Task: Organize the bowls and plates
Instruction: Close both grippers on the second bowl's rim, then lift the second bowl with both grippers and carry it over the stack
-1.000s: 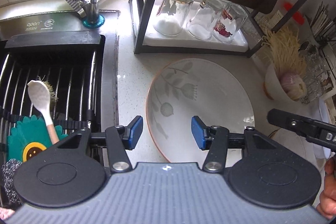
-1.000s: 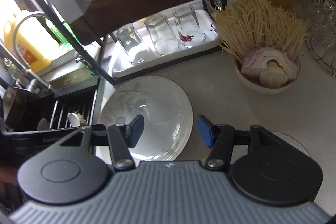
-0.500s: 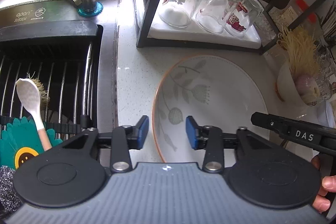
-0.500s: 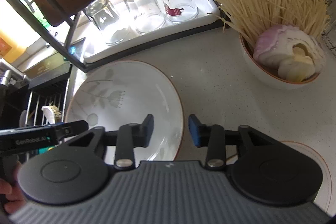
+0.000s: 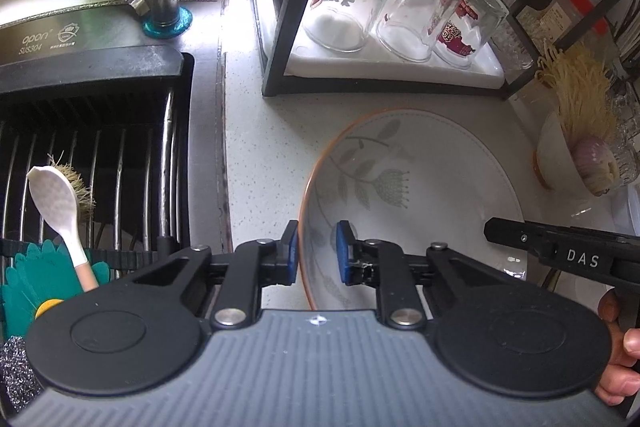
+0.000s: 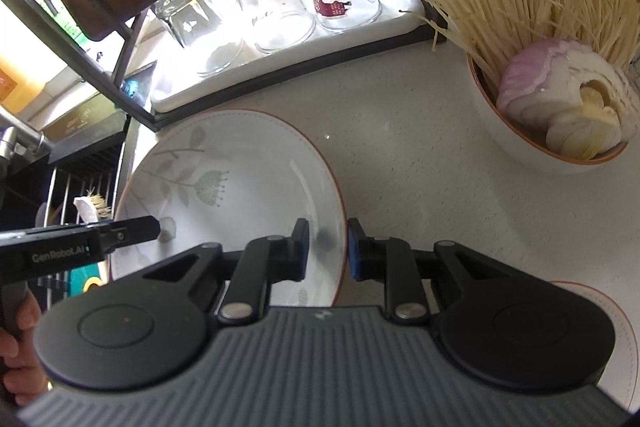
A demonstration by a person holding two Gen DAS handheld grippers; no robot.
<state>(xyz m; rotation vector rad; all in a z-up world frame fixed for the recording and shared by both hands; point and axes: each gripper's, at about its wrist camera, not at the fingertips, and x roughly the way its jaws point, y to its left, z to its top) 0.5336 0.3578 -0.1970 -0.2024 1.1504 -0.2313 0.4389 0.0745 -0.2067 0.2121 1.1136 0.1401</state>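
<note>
1. Left wrist view: the large floral plate (image 5: 420,195) lies on the pale counter (image 5: 264,155), between the sink and a small bowl (image 5: 550,163) of noodles and onion.
2. The left gripper (image 5: 317,251) has just been closing; its blue pads straddle the plate's orange left rim at a narrow gap, one pad outside, one inside. I cannot tell whether they press on it.
3. Left of it, the sink rack (image 5: 120,163) holds a white spoon (image 5: 56,203) and a brush. Behind, a black shelf frame (image 5: 288,27) stands over a tray with three upturned glasses (image 5: 352,11), its foot near the plate's far rim.
4. The other tool's black body (image 5: 560,251) reaches over the plate's right side.
5. Right wrist view: the right gripper (image 6: 328,251) has likewise just been closing, and its pads flank the plate's (image 6: 240,179) right rim narrowly; contact is unclear.
6. Open counter lies right of the plate, up to the bowl (image 6: 532,143).
7. Another orange-rimmed plate's edge (image 6: 616,315) shows at the lower right.
</note>
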